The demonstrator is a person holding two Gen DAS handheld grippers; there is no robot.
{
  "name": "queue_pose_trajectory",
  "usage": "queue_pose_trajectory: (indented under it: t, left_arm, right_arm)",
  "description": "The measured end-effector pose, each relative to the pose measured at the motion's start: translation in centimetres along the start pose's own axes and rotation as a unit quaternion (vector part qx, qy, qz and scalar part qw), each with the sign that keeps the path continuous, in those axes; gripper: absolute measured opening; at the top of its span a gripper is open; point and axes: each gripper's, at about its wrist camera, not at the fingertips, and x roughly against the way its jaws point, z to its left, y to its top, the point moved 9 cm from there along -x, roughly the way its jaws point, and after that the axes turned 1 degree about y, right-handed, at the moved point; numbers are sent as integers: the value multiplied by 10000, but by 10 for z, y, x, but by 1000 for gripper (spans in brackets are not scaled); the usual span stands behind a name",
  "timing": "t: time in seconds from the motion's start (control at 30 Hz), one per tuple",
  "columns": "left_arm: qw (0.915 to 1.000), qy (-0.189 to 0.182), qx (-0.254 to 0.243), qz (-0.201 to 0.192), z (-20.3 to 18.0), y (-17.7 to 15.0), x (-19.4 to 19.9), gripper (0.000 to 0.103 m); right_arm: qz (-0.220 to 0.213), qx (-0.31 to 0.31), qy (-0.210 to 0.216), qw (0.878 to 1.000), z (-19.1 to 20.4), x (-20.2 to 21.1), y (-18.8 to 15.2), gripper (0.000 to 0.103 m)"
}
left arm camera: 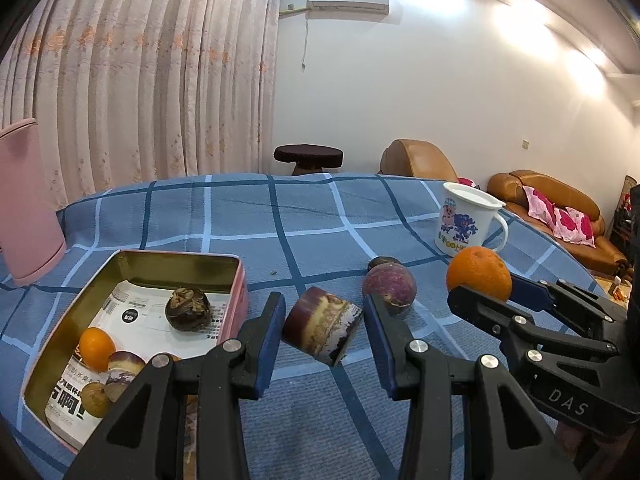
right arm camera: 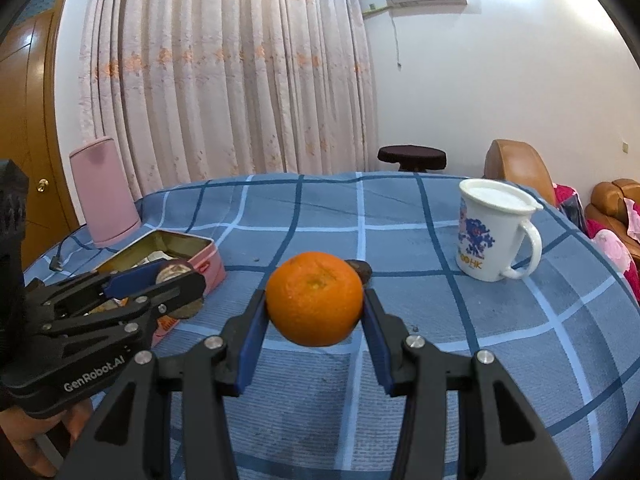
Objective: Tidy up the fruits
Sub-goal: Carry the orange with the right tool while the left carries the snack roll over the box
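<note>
1. While the left gripper (left arm camera: 322, 330) stands just right of the tin (left arm camera: 236, 280), its blue pads pinch a cut purple-and-tan fruit piece (left arm camera: 322, 326) by both flat faces, clear of the cloth.
2. Well right of the tin, the right gripper (right arm camera: 315, 310) clamps a round, dimpled orange (right arm camera: 315, 298) between half-spread pads, lifted off the tablecloth (right arm camera: 400, 216).
3. Inside the tin, on printed paper, lie a dark knobbly fruit (left arm camera: 188, 309), a small orange fruit (left arm camera: 97, 344) and more cut pieces.
4. Between the tin and the white mug (right arm camera: 490, 232), a dull purple round fruit (left arm camera: 389, 286) rests, a darker one just behind it.
5. Beyond the tin's far rim the checked blue cloth runs open to the table's rounded edge.
6. Left of the tin stands a smooth pink container (right arm camera: 105, 192).
</note>
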Motion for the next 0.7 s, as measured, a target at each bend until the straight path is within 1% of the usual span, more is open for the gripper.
queue_pose_trajectory:
  t: [0.2, 0.7]
  left_arm:
    - [9999, 54, -15, -84, 3, 0, 7, 43]
    - [9998, 130, 66, -151, 14, 0, 15, 43]
  right_arm:
    - [-67, 58, 72, 9999, 9, 3, 1, 49]
    - [-219, 212, 207, 9993, 26, 5, 3, 49]
